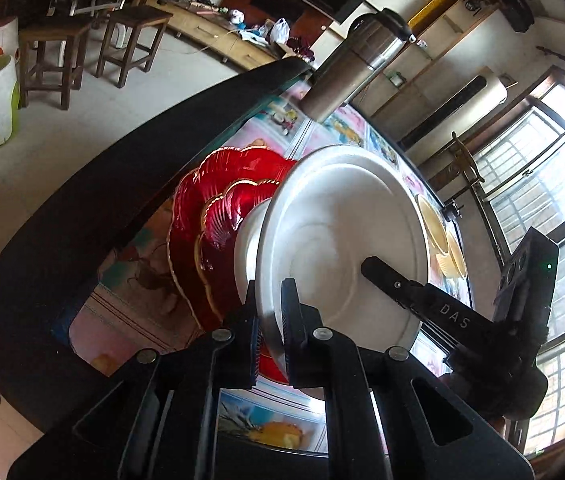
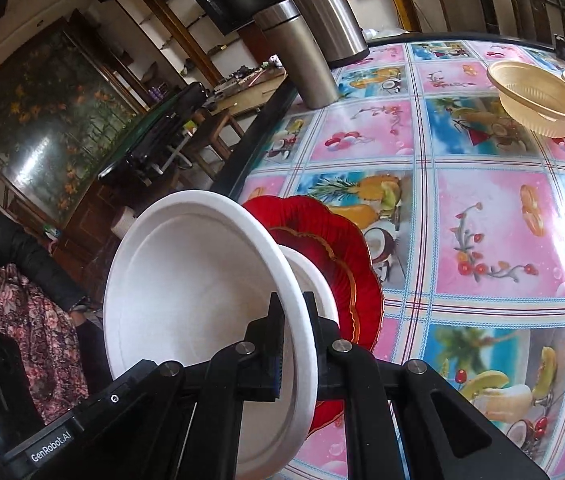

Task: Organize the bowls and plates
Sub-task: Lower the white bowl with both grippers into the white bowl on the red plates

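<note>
A white bowl (image 1: 342,232) hangs tilted on edge over the table, held from both sides. My left gripper (image 1: 270,312) is shut on its near rim. My right gripper (image 2: 293,312) is shut on the opposite rim of the same white bowl (image 2: 194,280); in the left wrist view one of its fingers (image 1: 378,272) lies against the bowl's inside. Just behind sits a second white bowl (image 2: 314,276) on two stacked red scalloped plates (image 2: 334,232), also in the left wrist view as the red plates (image 1: 210,208). Two beige bowls (image 2: 538,100) stand far off.
A steel thermos (image 2: 302,52) and a steel kettle (image 2: 322,4) stand at the far edge of the fruit-patterned table (image 2: 482,240). A person's dark sleeve (image 2: 6,240) and floral garment are at the left. Stools (image 1: 54,56) stand on the floor beyond the table's dark rim (image 1: 122,184).
</note>
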